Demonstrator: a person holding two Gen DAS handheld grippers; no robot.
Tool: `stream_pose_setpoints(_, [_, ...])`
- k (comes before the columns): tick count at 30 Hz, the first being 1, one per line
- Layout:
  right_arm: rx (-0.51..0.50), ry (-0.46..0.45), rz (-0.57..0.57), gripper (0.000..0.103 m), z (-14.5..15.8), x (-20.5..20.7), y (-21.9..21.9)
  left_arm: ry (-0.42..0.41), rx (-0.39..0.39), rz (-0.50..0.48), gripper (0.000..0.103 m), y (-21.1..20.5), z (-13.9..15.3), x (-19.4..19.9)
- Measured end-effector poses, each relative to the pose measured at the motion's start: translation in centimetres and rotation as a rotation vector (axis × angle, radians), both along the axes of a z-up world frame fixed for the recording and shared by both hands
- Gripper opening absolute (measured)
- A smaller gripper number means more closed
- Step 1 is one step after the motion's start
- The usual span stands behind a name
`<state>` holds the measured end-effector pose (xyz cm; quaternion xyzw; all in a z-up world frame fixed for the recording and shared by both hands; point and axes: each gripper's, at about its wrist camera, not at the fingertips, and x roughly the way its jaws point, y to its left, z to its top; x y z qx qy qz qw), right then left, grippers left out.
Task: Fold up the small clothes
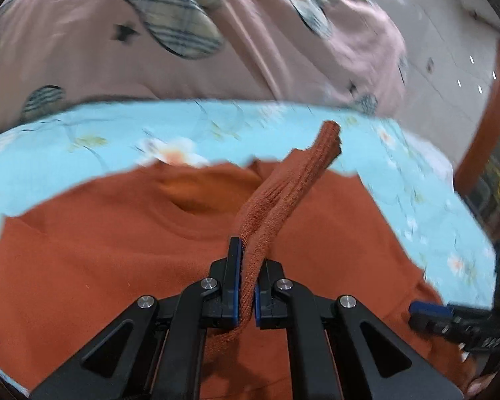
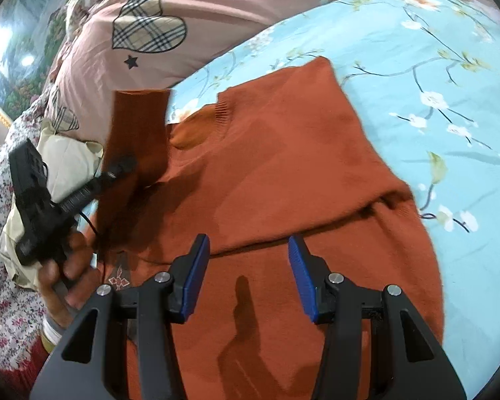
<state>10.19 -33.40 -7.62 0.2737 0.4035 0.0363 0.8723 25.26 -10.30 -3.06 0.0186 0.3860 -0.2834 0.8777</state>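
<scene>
A rust-orange knitted sweater lies flat on the light blue flowered bedsheet. My left gripper is shut on one sleeve, which rises from between the blue pads and sticks out over the sweater's body. In the right wrist view that same sleeve hangs lifted at the left, with the left gripper held by a hand. My right gripper stands open above the sweater's lower part, nothing between its fingers. Its tip shows at the right edge of the left wrist view.
A pink quilt with plaid hearts and black stars is bunched along the far side of the bed. A cream cloth and a flowered fabric lie at the left. Tiled floor and a wooden frame lie beyond the bed's right edge.
</scene>
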Motion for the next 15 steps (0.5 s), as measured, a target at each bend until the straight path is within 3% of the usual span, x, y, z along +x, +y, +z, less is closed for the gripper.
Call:
stream_pose_setpoints(3, [0.018, 0.007, -0.009, 0.051, -0.2, 0.2, -0.5, 0.069, 0.063, -0.033, 0.016, -1.5, -2.7, -0.4])
stream_pose_setpoints(5, [0.026, 0.01, -0.01, 0.051, -0.1, 0.4, -0.5, 0.106, 0.057, -0.051, 0.038, -1.1, -3.4, -0.9])
stream_pose_setpoints(8, [0.041, 0.007, 0.003, 0.051, -0.1, 1.1, -0.2, 0.084, 0.041, -0.032, 0.059, 1.1, -3.0, -2.9])
stream_pose_setpoints(12, [0.076, 0.017, 0.027, 0.051, -0.4, 3.1, 0.8, 0.069, 0.041, 0.014, 0.059, 4.8, -2.5, -5.5])
stream_pose_setpoints(15, [0.101, 0.036, 0.011, 0.051, -1.0, 4.7, 1.1, 0.067, 0.065, 0.117, 0.059, 9.4, -2.2, -6.5])
